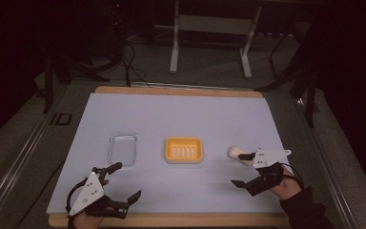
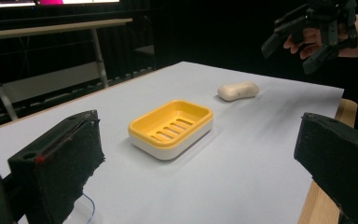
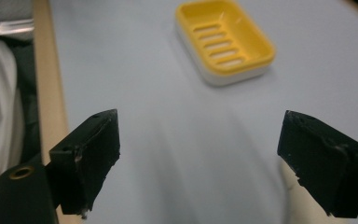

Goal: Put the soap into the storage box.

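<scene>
A bar of soap lies on the white sheet that covers the table, toward the right edge and roughly level with a yellow soap dish that sits near the middle of the table. The right hand-held gripper hovers just at the soap on the side of the near edge, its jaws spread wide and holding nothing; one jaw reaches up beside the soap and the other points toward the middle of the table, and from above it is hard to tell whether the upper jaw touches the bar. In the right gripper view the two black jaws stand far apart with bare sheet between them, and the dish lies beyond. The left hand-held gripper is near the near-left corner, also wide open and empty. A clear plastic lid lies flat on the sheet just beyond it, well apart from the dish. In the left gripper view the dish shows slots in its yellow tray over a white base, with the soap behind it and the right hand-held gripper raised above the far side.
</scene>
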